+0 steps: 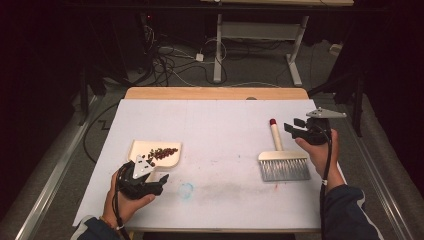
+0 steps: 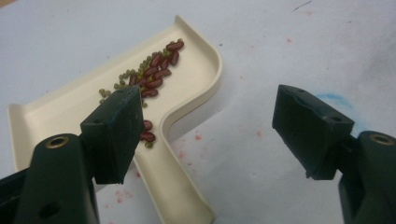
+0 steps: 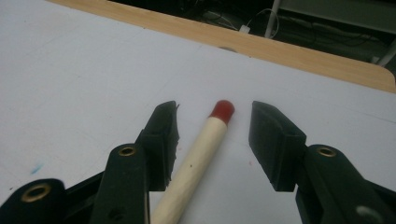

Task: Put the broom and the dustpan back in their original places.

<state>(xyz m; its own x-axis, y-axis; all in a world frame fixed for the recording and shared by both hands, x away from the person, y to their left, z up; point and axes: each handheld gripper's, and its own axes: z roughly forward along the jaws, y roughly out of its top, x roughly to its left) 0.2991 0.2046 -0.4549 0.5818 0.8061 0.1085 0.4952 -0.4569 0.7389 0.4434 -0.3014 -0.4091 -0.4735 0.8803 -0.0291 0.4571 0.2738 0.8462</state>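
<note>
The cream dustpan (image 1: 156,151) lies flat on the white sheet (image 1: 220,130) at the left of the table, its handle running back toward the person. A small heap of red and green beans (image 1: 162,152) sits inside it against the raised rim, which keeps them from rolling off.

The left gripper (image 1: 159,184) is at the dustpan's near end with its jaws wide apart and nothing between them. In the left gripper view one jaw stands over the dustpan handle and the other over bare sheet, so the handle is not yet bracketed.

The brush (image 1: 282,160) lies at the right, bristles toward the person and its wooden handle with a red tip (image 3: 221,108) pointing away. The right gripper (image 1: 293,128) straddles that handle near the tip, jaws apart on either side of it and not closed on it. This appears to be an alignment for a grasp.

Between dustpan and brush the sheet is open, marked by faint red and blue smudges. The brush lies near the sheet's right edge, leaving less room there. The wooden table edge (image 1: 215,93) lies well beyond both tools.
</note>
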